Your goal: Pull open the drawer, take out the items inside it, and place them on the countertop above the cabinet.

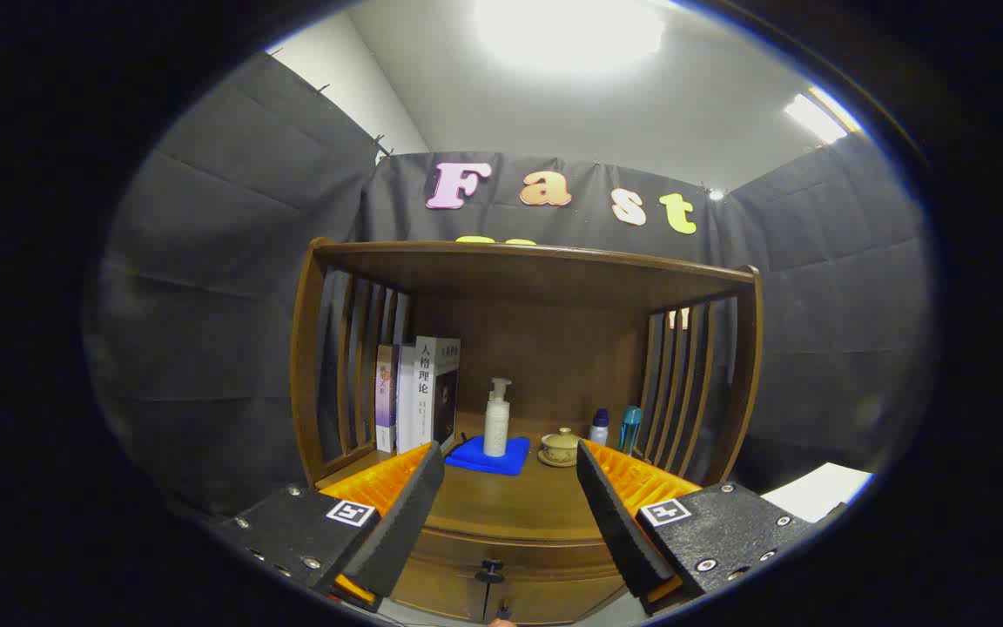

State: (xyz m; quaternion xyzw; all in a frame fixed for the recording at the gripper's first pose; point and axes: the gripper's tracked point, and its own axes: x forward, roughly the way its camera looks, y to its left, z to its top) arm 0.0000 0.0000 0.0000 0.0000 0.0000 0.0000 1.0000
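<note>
The gripper (510, 509) is spread wide, its two fingers well apart with nothing between them, touching nothing and held in the air in front of a wooden cabinet (526, 287). Low between the fingers, the drawer (510, 566) sits closed under the countertop's front edge, a small dark knob (490, 573) at its middle; what lies inside is hidden. The countertop (510, 501) is smooth, brown, polished wood with a rounded front lip, bare across its front half. Along its back stand upright books (419, 396) against the slatted left side, a white pump bottle (496, 420) on a folded blue cloth (489, 456) near the middle, a small lidded ceramic pot (562, 445) on a saucer, and two small bottles, one white with a dark cap (599, 428) and one teal (631, 429), by the slatted right side. A flat wooden shelf roofs the recess above.
</note>
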